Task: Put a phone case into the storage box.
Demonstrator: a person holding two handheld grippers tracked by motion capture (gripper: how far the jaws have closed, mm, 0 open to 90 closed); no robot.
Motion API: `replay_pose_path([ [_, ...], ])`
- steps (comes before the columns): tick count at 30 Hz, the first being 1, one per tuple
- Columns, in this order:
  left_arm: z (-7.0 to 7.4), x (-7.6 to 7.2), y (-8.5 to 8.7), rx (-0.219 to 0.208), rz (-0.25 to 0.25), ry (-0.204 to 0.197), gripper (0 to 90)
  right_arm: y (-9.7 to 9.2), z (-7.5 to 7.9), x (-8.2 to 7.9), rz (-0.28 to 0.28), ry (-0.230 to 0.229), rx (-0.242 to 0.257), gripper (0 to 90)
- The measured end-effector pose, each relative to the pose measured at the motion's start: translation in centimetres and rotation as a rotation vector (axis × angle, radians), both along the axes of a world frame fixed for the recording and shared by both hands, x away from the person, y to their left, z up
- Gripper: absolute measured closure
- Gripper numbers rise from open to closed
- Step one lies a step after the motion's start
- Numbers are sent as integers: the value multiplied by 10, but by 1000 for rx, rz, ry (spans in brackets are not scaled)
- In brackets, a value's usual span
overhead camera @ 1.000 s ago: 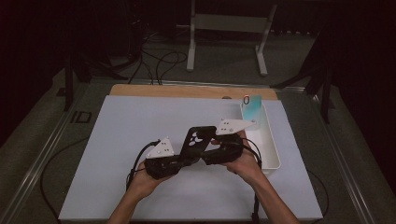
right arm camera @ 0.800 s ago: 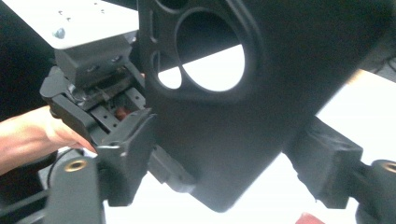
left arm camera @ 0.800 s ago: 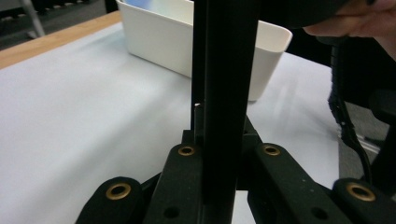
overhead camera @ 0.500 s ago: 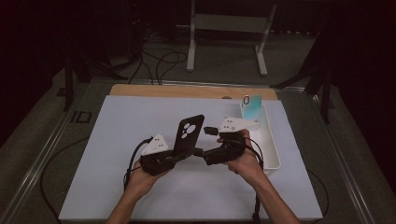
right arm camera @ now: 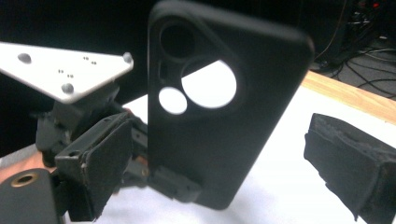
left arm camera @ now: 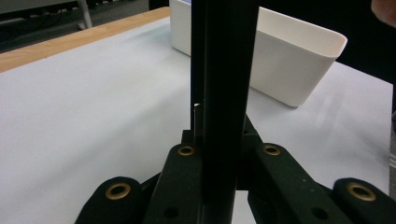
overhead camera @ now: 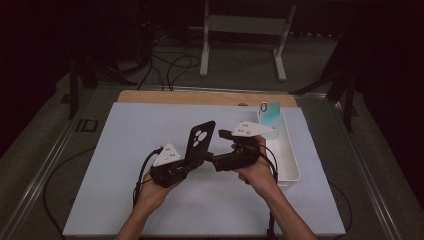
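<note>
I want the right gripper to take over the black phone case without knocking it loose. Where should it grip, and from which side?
Probably the upper half of the phone case, below its camera cutouts. It stands upright, its bottom edge clamped in the left gripper, leaving the top free. The right gripper, jaws just opened, could come level from its own side and close on the flat faces.

White bin (overhead camera: 289, 160) blocks right; mat (overhead camera: 125, 135) open left; phone case (overhead camera: 200, 141) upright between.

Black phone case (overhead camera: 201, 142), with round camera cut-outs near its top, upright and slightly tilted, its lower end clamped in the left gripper (overhead camera: 192, 161), above the tabletop's middle.
</note>
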State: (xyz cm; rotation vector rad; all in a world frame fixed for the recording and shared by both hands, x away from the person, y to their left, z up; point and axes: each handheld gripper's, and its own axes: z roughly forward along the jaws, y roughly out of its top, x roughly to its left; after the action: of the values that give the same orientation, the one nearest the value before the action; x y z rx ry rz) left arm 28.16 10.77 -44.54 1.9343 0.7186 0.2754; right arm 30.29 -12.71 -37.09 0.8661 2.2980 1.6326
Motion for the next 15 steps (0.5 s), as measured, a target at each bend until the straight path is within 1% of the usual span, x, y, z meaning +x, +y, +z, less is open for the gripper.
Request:
replay_pose_path([
  [4,-2,-1,-4,-1,-7,-1,859,6,2,0,-18,10,18,81],
  [6,-2,-2,-5,-4,-9,-2,859,10,3,1,-36,5,6,81],
  [7,-2,-2,-5,-1,-14,1,859,11,4,1,-42,8,11,81],
  [11,-4,-6,-11,36,-14,-16,859,16,4,5,-69,38,25,82],
  [15,-6,-7,-17,57,-13,-18,858,19,3,6,-91,61,41,85],
])
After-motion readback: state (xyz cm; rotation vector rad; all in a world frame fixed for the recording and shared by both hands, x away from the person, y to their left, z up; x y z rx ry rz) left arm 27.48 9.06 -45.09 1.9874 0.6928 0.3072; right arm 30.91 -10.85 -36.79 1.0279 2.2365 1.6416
